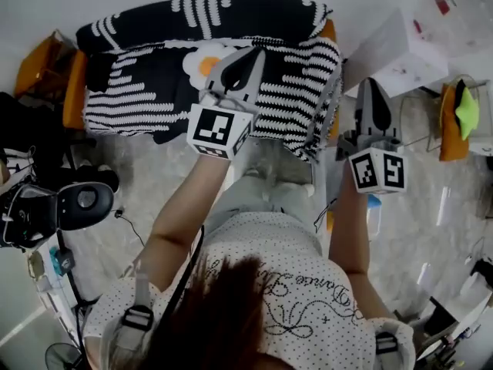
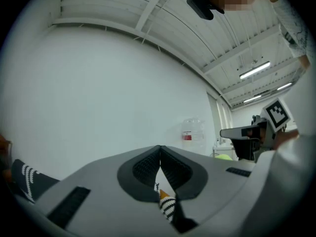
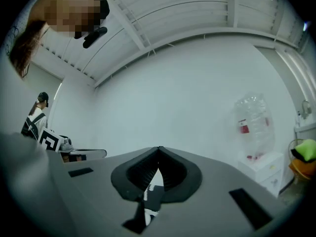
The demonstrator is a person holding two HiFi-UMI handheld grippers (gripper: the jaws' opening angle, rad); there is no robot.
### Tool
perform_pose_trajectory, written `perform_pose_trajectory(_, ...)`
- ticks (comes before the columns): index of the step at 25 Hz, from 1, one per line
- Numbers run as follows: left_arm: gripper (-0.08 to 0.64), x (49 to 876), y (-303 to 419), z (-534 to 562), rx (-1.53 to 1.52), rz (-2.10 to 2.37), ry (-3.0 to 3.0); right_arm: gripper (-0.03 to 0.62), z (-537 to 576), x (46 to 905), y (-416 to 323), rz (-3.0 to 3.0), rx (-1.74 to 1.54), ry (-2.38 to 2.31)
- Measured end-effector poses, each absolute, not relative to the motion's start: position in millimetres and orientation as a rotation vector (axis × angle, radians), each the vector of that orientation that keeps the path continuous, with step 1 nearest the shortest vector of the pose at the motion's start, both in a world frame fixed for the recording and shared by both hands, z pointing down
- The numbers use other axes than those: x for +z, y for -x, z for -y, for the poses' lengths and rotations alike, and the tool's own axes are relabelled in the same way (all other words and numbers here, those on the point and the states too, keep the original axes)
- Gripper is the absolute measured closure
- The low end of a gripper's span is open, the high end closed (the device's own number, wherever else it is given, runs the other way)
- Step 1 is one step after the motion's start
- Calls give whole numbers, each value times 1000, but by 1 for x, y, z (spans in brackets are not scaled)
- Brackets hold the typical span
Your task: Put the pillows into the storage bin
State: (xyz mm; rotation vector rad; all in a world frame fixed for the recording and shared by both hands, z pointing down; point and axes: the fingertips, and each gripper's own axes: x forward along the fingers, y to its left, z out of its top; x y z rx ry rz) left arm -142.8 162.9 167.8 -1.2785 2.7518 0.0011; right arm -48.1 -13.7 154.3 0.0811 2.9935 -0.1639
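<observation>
Black-and-white knitted pillows lie piled on the orange storage bin (image 1: pixel 75 91): a dark one (image 1: pixel 208 14) at the back, one with a fried-egg pattern (image 1: pixel 202 62) in the middle, and a striped one (image 1: pixel 300 87) hanging over the right side. My left gripper (image 1: pixel 253 54) hovers over the egg pillow, shut, with nothing between its pads. My right gripper (image 1: pixel 372 85) is off the pile's right edge, also shut and empty. In the left gripper view the closed jaws (image 2: pixel 159 149) face a white wall, with striped fabric (image 2: pixel 168 207) below them. The right gripper view shows closed jaws (image 3: pixel 159 151) too.
A white box (image 1: pixel 394 51) stands right of the bin, and beyond it an orange seat with a green cloth (image 1: pixel 464 108). Black equipment (image 1: pixel 77 203) and cables sit on the floor at left. A water jug (image 3: pixel 252 125) stands by the wall. A person in a cap (image 3: pixel 38 113) stands far left.
</observation>
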Motion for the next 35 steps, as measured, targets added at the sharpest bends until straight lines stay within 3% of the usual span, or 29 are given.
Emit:
perform_pose_trajectory(9, 557, 183, 183, -269, 4, -2917, 931, 581, -71, 166, 133, -2998, -205, -464)
perform_pose_trajectory(20, 557, 188, 225, -305, 3, -3018, 608, 581, -102, 162, 224, -2913, -213, -846)
perform_pose_trajectory(30, 557, 193, 258, -344, -4, -3073, 407, 581, -122, 166, 292, -2888, -267, -982)
perform_pose_trajectory(35, 557, 204, 308, -372, 35, -3065, 413, 581, -150, 181, 332, -2918, -236, -966)
